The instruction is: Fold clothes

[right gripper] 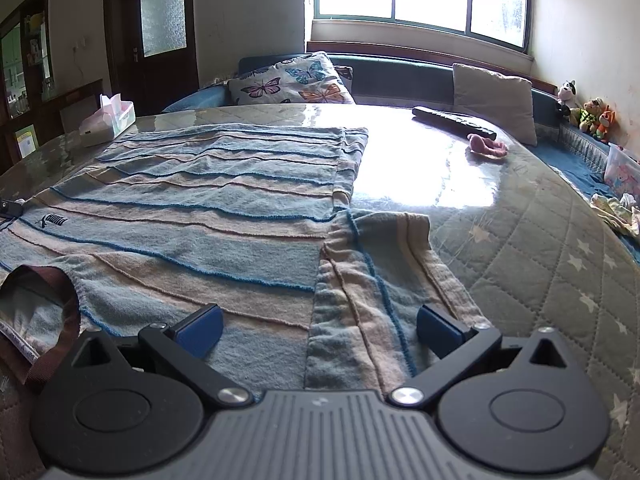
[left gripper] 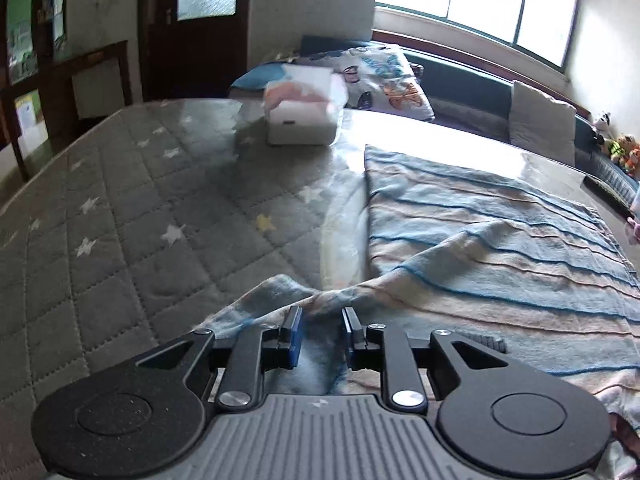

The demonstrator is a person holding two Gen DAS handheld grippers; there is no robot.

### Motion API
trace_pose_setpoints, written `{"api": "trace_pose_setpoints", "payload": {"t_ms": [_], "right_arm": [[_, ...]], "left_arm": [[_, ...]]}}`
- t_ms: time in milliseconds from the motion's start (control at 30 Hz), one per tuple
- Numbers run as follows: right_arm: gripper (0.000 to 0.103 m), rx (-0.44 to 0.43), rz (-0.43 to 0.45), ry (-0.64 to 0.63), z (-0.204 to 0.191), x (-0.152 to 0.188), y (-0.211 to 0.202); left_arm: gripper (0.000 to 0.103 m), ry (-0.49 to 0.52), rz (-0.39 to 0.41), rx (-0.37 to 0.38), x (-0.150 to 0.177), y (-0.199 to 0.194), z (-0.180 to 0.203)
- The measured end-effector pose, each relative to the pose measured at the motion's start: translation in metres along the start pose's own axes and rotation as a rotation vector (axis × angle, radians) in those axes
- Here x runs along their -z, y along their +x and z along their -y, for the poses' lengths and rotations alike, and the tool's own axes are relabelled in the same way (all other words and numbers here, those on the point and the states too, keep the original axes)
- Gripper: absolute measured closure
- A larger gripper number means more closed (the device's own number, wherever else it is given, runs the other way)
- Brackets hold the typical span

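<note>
left gripper: black arms, blue pads, round silver screws, grey ridged base
right gripper: same black, blue and grey look

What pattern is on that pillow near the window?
Colourful butterflies on white, on the pillow; clearest in the right wrist view.

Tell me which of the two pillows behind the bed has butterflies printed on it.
The butterfly pillow on the left, nearer the door. The plain pillow to its right, near the stuffed toys, is plain pale grey without any print.
</note>
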State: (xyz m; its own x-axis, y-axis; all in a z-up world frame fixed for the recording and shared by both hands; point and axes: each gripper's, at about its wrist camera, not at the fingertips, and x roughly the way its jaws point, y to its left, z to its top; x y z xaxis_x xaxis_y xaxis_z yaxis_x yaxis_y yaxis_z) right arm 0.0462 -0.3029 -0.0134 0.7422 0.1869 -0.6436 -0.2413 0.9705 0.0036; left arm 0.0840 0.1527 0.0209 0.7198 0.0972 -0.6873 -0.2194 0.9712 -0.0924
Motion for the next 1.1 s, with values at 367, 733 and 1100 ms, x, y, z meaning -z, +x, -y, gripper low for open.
{"api": "trace_pose_setpoints", "payload": {"t_ms": [367, 733, 1100], "right_arm": [[0.000, -0.001, -0.001, -0.002, 0.000, 0.000, 0.000], [0.000, 0.013, -0.041, -0.045, -0.010, -0.009, 0.000], [0.000, -0.053, -0.034, -0.096, -0.027, -0.023, 0.007]], "left_arm": [[0.071, 0.045, -0.008, -0.011, -0.003, 0.009, 0.010], [0.056, 0.078, -0.011, -0.036, -0.006, 0.004, 0.003], [0.051, 0.111, -0.025, -0.079, -0.004, 0.012, 0.000]]}}
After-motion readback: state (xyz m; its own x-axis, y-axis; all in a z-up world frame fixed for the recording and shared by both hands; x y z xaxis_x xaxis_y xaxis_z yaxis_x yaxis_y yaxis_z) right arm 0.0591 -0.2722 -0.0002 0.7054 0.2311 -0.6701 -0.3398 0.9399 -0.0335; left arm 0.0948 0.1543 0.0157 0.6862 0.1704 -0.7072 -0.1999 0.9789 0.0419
